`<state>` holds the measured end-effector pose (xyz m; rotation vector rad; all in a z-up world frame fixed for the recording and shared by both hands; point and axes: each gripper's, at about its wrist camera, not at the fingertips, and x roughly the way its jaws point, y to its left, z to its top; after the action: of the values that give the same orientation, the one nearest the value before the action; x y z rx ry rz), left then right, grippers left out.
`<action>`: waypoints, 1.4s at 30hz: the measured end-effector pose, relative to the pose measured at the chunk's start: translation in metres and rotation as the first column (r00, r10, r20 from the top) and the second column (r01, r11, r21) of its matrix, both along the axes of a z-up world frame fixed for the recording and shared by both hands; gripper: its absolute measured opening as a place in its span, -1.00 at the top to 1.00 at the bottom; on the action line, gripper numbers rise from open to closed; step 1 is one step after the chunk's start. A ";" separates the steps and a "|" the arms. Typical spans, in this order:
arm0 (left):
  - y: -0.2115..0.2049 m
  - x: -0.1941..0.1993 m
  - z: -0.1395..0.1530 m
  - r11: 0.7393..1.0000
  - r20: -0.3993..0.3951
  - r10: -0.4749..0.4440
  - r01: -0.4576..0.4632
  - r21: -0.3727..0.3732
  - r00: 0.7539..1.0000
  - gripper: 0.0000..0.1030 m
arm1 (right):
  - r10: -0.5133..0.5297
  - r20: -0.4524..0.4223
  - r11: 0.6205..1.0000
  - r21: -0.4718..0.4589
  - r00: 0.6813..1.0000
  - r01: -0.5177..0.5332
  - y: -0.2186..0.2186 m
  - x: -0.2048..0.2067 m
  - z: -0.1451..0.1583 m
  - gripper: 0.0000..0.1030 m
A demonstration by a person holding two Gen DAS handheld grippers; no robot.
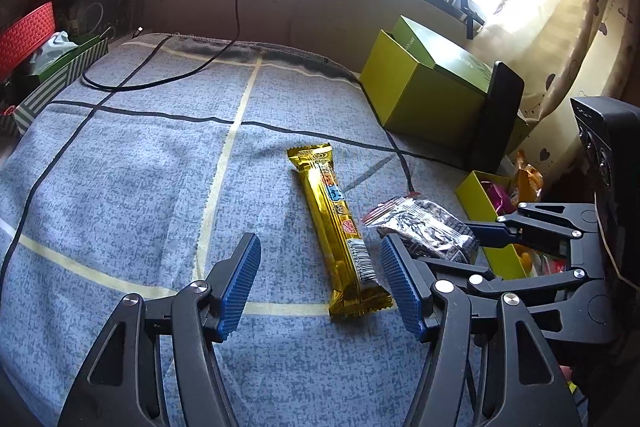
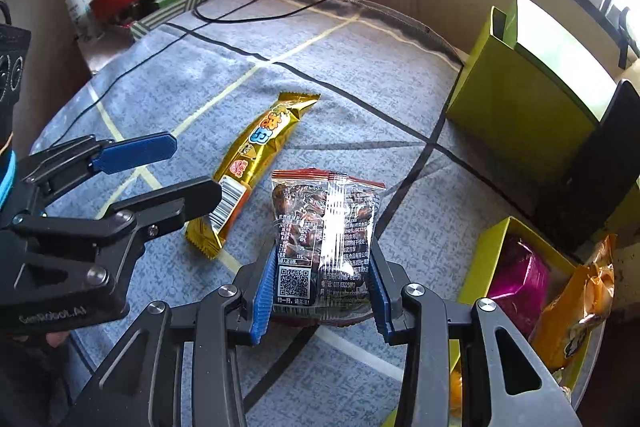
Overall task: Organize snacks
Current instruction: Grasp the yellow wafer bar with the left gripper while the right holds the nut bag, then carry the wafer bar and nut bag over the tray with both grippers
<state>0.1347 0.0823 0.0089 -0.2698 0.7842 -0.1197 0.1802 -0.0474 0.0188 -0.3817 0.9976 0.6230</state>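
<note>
Already, part of the sorting can be judged as done: in the open yellow-green tray at the right edge of the blue-grey patterned cloth, a magenta wrapped snack and an orange packet are seen lying side by side.

A clear packet of dark nuts is clamped between the blue pads of the right gripper, which is pinched on its lower end (the printed back with its square code faces the camera). Whether the packet is fully clear of the cloth cannot be told; it is held just beside the tray, not yet over it.

One more item is left untouched: a long gold snack bar lies flat on the cloth, well apart from the tray. The left gripper is held above its near end with the tongs wide apart and nothing between the pads.

So roughly half is judged complete; the nut packet remains to be dropped in, and the gold bar picked up after it. A larger green box stands behind, closed.
</note>
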 end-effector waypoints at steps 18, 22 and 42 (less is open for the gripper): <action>-0.030 0.034 -0.008 0.992 -0.074 0.085 -0.078 0.095 0.994 0.10 | -0.129 0.014 0.984 0.126 0.992 0.126 -0.062 -0.028 0.023 0.24; -0.031 0.033 -0.009 0.989 -0.081 0.094 -0.083 0.125 0.992 0.44 | -0.144 0.011 0.980 0.140 0.990 0.141 -0.065 -0.028 0.024 0.24; -0.016 -0.002 0.008 0.997 -0.004 0.070 -0.070 -0.032 0.998 0.56 | -0.197 0.018 0.960 0.205 0.980 0.189 -0.086 -0.047 0.036 0.24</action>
<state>0.1324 0.0660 0.0167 -0.3273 0.7757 -0.0653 0.1332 -0.1331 0.0552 -0.1138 0.9121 0.5316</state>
